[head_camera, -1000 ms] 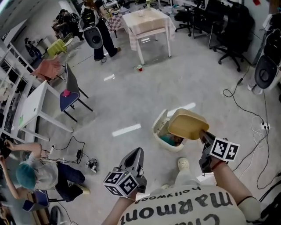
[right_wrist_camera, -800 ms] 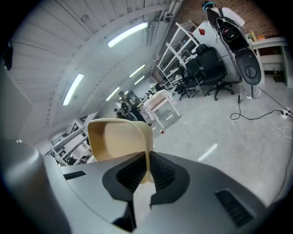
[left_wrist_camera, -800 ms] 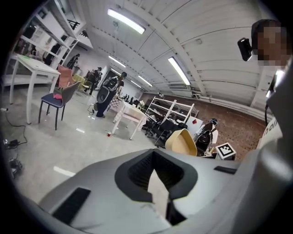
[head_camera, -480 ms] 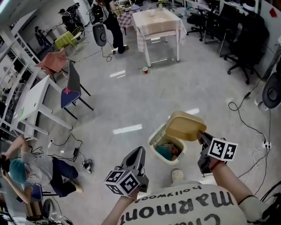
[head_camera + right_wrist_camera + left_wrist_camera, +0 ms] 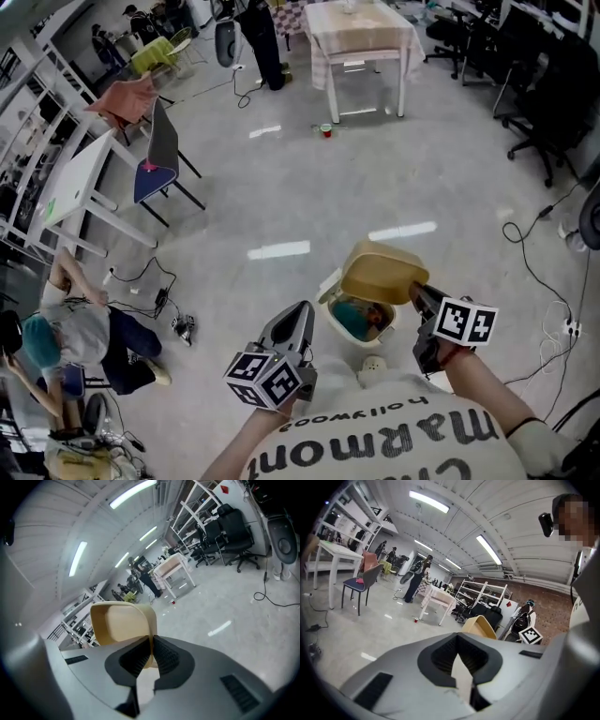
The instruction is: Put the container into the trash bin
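Note:
A beige, square-ish container (image 5: 382, 274) hangs just above the small white trash bin (image 5: 328, 286) on the floor, covering part of its opening. My right gripper (image 5: 413, 294) is shut on the container's rim; in the right gripper view the container (image 5: 123, 624) stands up from between the jaws, its hollow side facing the camera. The bin holds teal and brown rubbish (image 5: 354, 321). My left gripper (image 5: 298, 319) hovers left of the bin with its jaws together and nothing between them. In the left gripper view the container (image 5: 478, 626) shows beyond the jaws.
A person's shoe (image 5: 373, 366) sits beside the bin. A white table (image 5: 361, 28) stands far ahead, a red cup (image 5: 325, 130) near its legs. A chair (image 5: 155, 169) and white desk (image 5: 70, 192) are at left, a crouching person (image 5: 75, 337) below them. Cables (image 5: 553, 244) trail at right.
The view has shifted, and the bin now lies closer beneath the container. My right gripper still holds the container over the bin's opening. The left gripper keeps its place.

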Tool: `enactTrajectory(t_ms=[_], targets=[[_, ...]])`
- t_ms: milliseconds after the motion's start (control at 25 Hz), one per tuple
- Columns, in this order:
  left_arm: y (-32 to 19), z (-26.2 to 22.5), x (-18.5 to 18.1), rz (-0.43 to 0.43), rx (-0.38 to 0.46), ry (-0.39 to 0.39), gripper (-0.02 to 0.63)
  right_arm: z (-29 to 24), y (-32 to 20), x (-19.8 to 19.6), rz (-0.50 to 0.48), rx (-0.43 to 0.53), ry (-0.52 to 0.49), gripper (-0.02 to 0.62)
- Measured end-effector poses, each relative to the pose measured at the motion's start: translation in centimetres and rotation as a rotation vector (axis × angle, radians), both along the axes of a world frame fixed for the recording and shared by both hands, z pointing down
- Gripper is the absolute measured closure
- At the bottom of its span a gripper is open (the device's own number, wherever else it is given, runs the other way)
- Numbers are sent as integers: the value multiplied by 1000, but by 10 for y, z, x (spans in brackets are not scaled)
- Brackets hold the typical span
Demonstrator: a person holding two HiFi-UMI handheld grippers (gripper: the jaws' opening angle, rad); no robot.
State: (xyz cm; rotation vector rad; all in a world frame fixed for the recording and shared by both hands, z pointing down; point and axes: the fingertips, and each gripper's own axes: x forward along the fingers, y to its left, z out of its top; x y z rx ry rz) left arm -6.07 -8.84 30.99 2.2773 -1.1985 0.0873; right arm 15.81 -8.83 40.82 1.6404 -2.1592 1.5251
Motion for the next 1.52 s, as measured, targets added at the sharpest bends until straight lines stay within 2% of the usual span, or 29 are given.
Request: enactTrajectory(t_ms=[120, 280, 440, 640, 800, 1040, 1320, 1520], targets=[[-7, 20, -4, -5, -6, -32, 617, 25, -6, -6, -6, -52, 11, 574], [-17, 54, -2, 35, -65, -44, 617, 59, -4, -12, -18, -107, 44, 574], [-24, 100, 1, 119, -133, -60, 617, 101, -2, -20, -16, -133, 70, 574], [-26, 162, 7, 215, -248, -132, 617, 159, 1, -36, -44, -141, 67, 574], [-11, 210, 19, 301, -344, -191, 617, 209, 14, -33, -37, -229, 103, 574], [-1, 267, 37, 404, -403, -249, 617, 269, 29, -18, -10, -352, 190, 574], [-10, 325, 39, 374, -448, -312, 617, 316, 24, -24, -44, -401, 218, 574], [-7, 349, 38, 373, -485, -316, 617, 338, 26, -36, -68, -460, 238, 574]])
